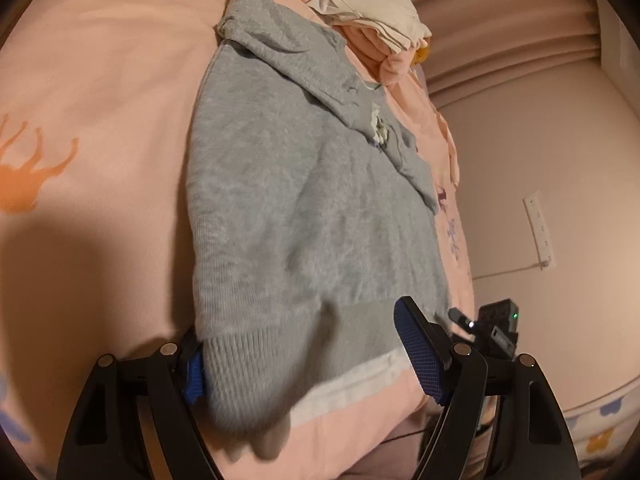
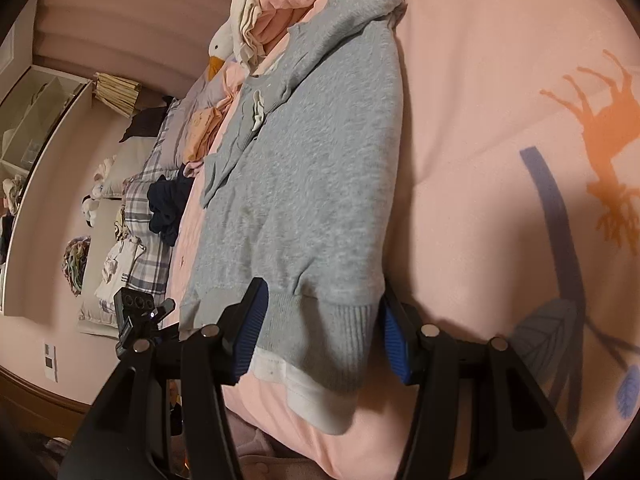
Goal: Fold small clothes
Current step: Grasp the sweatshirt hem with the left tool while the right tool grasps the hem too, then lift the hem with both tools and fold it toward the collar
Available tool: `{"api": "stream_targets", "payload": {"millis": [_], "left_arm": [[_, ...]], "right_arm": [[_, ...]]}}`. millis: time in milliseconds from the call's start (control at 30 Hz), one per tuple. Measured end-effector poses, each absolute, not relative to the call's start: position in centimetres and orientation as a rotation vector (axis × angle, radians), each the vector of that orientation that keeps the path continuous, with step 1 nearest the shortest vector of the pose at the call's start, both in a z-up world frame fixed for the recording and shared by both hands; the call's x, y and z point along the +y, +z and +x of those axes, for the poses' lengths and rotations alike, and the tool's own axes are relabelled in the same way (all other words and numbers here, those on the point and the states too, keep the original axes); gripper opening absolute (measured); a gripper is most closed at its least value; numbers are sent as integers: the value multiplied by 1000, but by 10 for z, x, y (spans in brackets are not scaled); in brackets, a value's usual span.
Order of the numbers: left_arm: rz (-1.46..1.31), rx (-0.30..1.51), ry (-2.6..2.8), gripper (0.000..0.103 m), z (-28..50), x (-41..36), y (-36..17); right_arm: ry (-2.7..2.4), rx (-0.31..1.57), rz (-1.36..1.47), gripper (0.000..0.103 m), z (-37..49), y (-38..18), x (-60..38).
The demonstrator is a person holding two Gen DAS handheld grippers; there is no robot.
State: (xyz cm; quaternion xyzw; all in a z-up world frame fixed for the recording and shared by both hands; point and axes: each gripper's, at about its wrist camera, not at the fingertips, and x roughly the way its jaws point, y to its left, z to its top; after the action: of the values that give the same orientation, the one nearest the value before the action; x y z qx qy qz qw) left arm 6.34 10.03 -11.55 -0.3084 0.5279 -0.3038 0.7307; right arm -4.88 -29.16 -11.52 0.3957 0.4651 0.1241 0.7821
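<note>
both grippers sit at the near hem of a grey sweater [image 1: 304, 208] spread flat on the pink bedcover [image 1: 100, 80]. left gripper [image 1: 304, 364] has its jaws apart, straddling the ribbed corner of the hem, which bunches up between the blue pads without looking pinched yet. right gripper [image 2: 320, 332] is at the other hem corner, jaws apart around the ribbing, and i can't tell whether its pads actually press the cloth. a white underlayer [image 2: 316, 400] pokes out below the hem. beyond the sweater's collar end lies a heap of pink and cream laundry [image 1: 372, 4].

the knit looks soft, light and floppy, a bit fuzzy, so it should sag and drag rather than slide. i'd take it by the thick ribbed band at each hem corner, catching the white layer too, so both lift together.
</note>
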Motion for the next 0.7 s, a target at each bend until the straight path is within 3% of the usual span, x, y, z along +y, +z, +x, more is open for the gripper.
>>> {"api": "stream_targets", "payload": {"millis": [333, 400, 633, 700], "left_arm": [[-680, 1137, -666, 79, 65, 93, -116], [-676, 1137, -654, 72, 61, 96, -118], [-705, 1175, -563, 29, 61, 110, -129], [-737, 1188, -556, 23, 65, 114, -132]], "right_arm": [[290, 965, 872, 54, -31, -119, -284], [294, 970, 863, 51, -32, -118, -283], [254, 979, 848, 27, -44, -122, -285], [245, 974, 848, 25, -43, -122, -286]]}}
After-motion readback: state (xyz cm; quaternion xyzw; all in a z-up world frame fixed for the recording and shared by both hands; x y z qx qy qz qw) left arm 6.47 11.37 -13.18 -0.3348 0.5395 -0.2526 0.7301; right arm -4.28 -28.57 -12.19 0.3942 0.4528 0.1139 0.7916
